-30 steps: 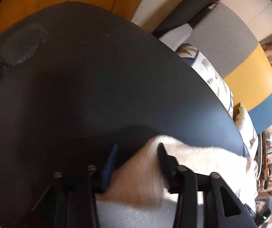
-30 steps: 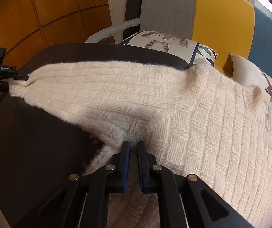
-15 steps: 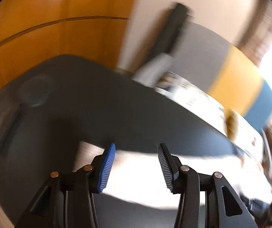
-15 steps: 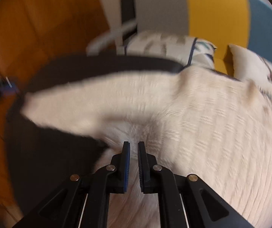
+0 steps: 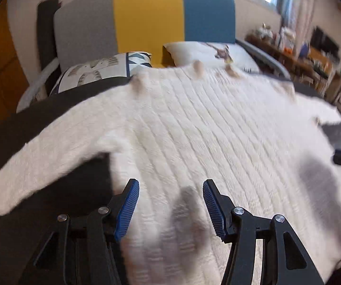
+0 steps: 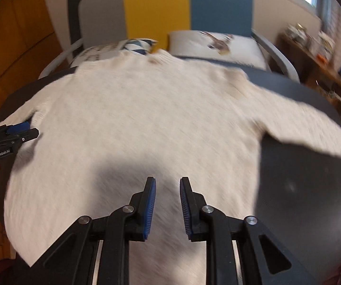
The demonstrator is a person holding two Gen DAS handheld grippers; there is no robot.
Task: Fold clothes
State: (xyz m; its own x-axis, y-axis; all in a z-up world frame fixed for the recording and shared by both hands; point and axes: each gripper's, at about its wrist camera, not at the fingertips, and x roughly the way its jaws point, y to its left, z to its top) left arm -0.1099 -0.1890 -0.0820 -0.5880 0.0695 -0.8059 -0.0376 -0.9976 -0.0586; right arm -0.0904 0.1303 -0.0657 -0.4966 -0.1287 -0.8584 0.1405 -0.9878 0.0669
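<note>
A cream knitted sweater [image 5: 194,128] lies spread flat on a dark round table [image 5: 23,123], both sleeves stretched out sideways. My left gripper [image 5: 170,187] hovers open above the lower body of the sweater, nothing between its blue pads. In the right wrist view the same sweater [image 6: 146,123] fills the middle, blurred by motion. My right gripper [image 6: 167,185] is open over its lower part, the gap narrower, holding nothing. The left gripper [image 6: 13,133] shows at the left edge of that view, near the left sleeve, with a hand below it.
Behind the table stands a sofa [image 5: 146,16] in grey, yellow and blue with two printed cushions [image 5: 104,66]. Orange wood panelling [image 6: 8,35] is on the left. A cluttered shelf [image 5: 308,54] stands at the right. Bare dark tabletop [image 6: 301,190] shows beside the right sleeve.
Both grippers let go of the sweater: the left released the sleeve end, the right opened off the fold it pinched. Both views have swung to face the sofa, and the sweater now lies flat.
</note>
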